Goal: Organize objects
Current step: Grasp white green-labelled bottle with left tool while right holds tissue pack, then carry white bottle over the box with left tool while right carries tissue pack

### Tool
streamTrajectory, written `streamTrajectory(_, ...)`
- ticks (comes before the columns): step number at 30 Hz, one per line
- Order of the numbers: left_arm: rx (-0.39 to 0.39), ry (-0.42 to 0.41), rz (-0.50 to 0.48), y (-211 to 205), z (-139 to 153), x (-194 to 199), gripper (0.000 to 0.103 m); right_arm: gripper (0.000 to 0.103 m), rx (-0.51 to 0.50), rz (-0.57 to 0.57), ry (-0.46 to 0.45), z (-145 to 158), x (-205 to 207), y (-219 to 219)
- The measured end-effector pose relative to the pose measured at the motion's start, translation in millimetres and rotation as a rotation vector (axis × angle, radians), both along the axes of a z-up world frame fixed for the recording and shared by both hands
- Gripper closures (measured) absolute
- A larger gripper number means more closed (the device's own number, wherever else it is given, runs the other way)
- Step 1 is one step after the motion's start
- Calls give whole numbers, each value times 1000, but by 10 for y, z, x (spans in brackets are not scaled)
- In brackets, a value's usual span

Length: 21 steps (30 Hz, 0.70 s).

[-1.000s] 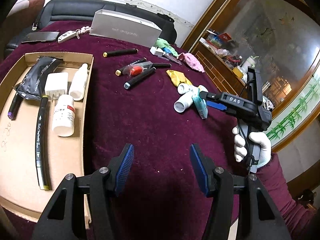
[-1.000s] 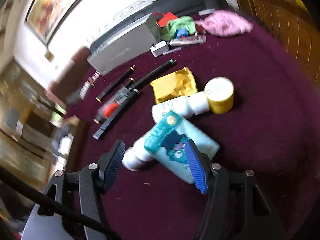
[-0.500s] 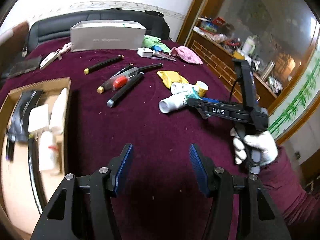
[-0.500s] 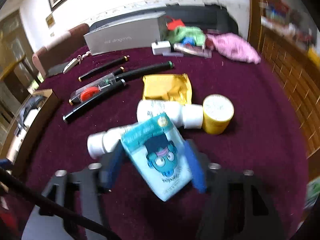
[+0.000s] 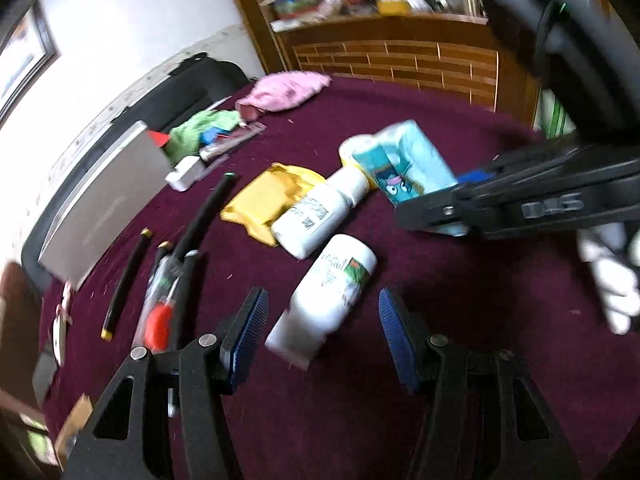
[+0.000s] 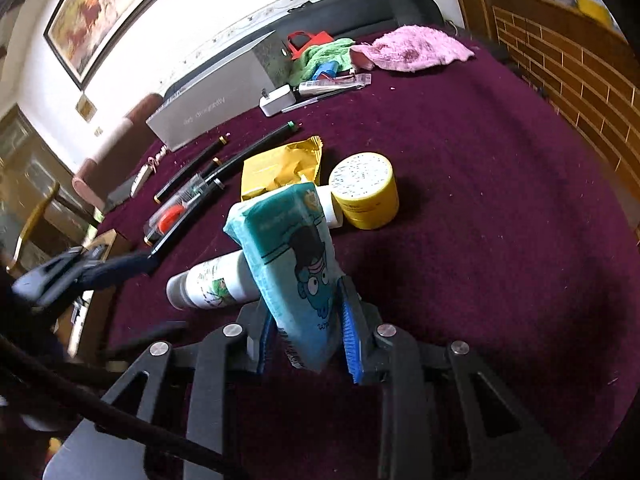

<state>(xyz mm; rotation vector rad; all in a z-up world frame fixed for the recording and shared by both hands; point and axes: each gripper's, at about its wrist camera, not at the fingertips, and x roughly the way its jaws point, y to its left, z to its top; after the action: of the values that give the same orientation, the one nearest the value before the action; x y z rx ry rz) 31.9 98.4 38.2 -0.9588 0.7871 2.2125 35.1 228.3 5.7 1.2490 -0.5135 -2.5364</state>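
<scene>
Tissue pack [image 6: 296, 264] now lifted, clamped in right tool [image 6: 308, 324]

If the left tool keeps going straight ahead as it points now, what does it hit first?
Most likely the white bottle lying on its side: the left tool is open with the bottle's near end between its fingers. Depth is hard to judge, so contact may be close.

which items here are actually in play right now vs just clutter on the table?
In play:
- teal tissue pack, clamped in the right gripper
- white bottle lying in front of the open left gripper

Lying about:
- second white bottle
- yellow jar
- yellow packet
- black markers
- grey box
- pink cloth
</scene>
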Motion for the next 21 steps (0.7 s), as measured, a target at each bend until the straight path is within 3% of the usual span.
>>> streamTrajectory(2,-33,-11,7,96,-134,-92,52,77,-10,-4,4,-7,-6,10)
streamTrajectory(4,-1,-7,21,111,-152,-84,52,77,-15,-10,11,-10,-5,11)
streamTrajectory(7,44,-67,78,46,-109,-82,74,77,-18,-29,21,-22,-3,28)
streamTrajectory(9,99,-125,90,-70,-66,-14,74,76,-15,-43,28,-29,3,38)
streamTrajectory(12,166,-140,114,-257,37,180,74,76,-3,-54,40,-34,7,43)
streamTrajectory(17,289,-103,161,-678,360,691,74,75,43,-79,53,-57,-6,35)
streamTrajectory(21,360,-52,229,-1104,607,1071,74,72,143,-91,58,-42,-91,-102)
